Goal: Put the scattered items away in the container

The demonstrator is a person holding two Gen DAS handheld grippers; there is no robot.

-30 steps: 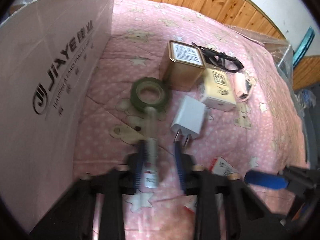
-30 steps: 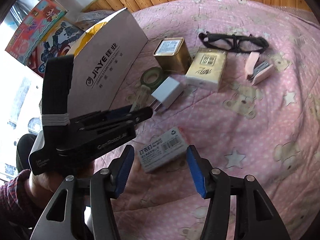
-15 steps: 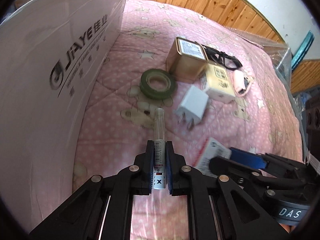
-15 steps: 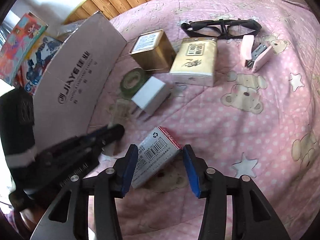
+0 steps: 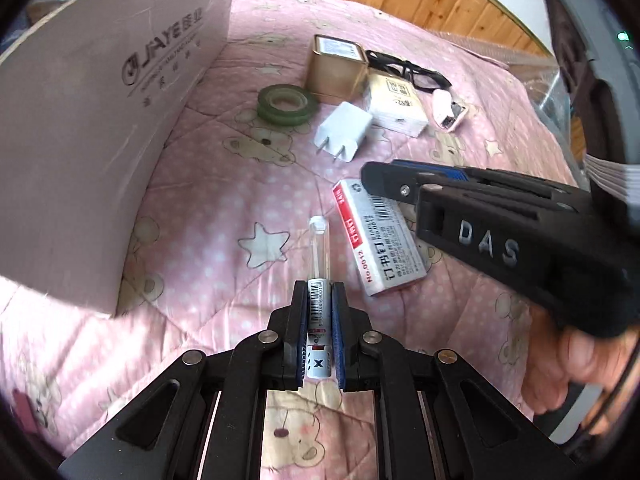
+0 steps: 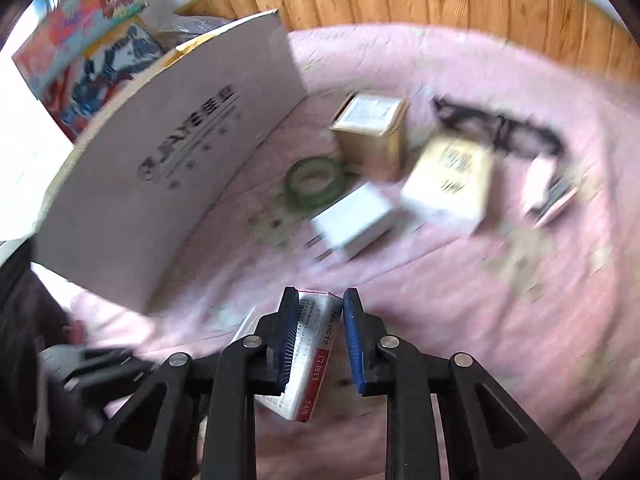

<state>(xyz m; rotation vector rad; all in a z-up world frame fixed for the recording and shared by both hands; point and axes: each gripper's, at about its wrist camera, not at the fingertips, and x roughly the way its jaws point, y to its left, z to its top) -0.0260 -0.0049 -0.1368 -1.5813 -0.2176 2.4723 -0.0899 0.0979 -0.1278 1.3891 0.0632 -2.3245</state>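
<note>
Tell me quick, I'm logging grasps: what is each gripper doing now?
Left gripper: shut on the pen.
Right gripper: just closed on the staple box.

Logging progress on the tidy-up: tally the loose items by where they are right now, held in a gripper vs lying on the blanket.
Held in a gripper: 2 (pen, staples box)
Lying on the blanket: 6 (green tape roll, white charger plug, gold tin, cream box, black glasses, pink stapler)
Total: 8
</note>
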